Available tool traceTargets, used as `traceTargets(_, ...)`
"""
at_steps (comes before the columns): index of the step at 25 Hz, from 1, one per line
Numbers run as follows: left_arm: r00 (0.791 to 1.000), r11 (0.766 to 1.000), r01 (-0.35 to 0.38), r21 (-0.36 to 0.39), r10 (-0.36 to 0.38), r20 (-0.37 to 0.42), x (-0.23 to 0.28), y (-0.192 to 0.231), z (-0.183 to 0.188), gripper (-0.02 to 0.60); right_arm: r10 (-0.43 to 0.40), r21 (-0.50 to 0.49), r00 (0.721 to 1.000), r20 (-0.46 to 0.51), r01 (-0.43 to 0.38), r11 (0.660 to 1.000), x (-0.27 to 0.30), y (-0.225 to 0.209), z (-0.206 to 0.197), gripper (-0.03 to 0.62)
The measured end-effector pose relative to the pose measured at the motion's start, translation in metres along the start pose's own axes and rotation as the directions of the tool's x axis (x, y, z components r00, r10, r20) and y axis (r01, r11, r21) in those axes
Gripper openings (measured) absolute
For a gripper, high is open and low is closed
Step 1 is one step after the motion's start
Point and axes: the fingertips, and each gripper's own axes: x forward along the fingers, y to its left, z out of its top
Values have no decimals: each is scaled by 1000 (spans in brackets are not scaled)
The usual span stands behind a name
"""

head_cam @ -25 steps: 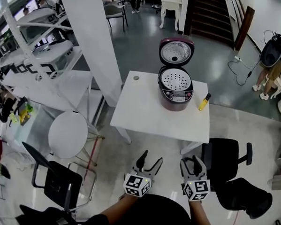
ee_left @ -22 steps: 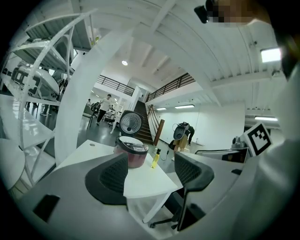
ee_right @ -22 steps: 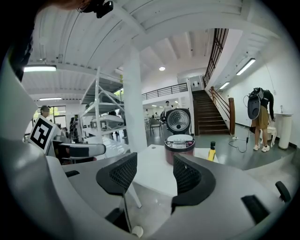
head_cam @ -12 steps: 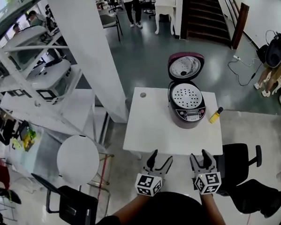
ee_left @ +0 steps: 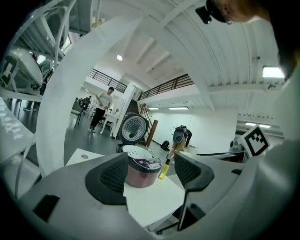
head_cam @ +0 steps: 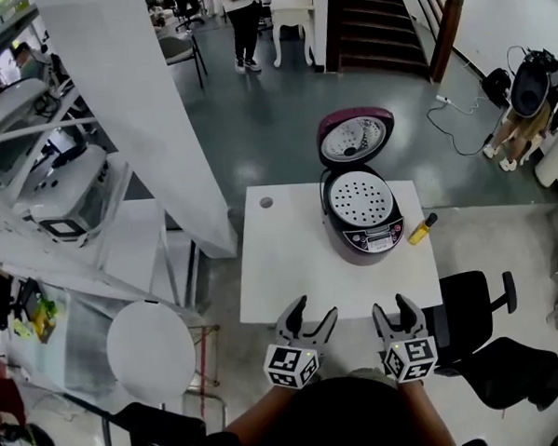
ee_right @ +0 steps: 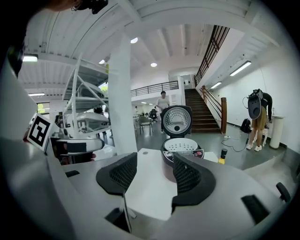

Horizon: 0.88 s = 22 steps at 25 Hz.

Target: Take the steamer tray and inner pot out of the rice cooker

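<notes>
Steamer tray [head_cam: 359,197] is sitting flush in rice cooker [head_cam: 366,236]; left tool [head_cam: 312,311] and right tool [head_cam: 393,307], hovering wide-open and empty, are probably risking a slipped rim pinch.

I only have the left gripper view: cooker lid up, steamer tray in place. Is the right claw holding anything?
Observer: No. The right gripper view shows the right claw open and empty, with the rice cooker beyond its jaws.
Operator: Where do both claws sit relative to the table?
Observer: In the head view, the left claw and the right claw are both short of the table's near edge, well apart from the cooker.
</notes>
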Motion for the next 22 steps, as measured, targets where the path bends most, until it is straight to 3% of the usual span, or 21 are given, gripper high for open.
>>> traceTargets(11,999,1000,-19,-22,18,-33,55,28,-2,287,-68,-4,998,-18,68,998,32,-50,5,210)
traceTargets(22,993,995,-103,-14,102,-64,151,58,14,287,-8,14,1000,-10,8,1000,122,-124,35,210)
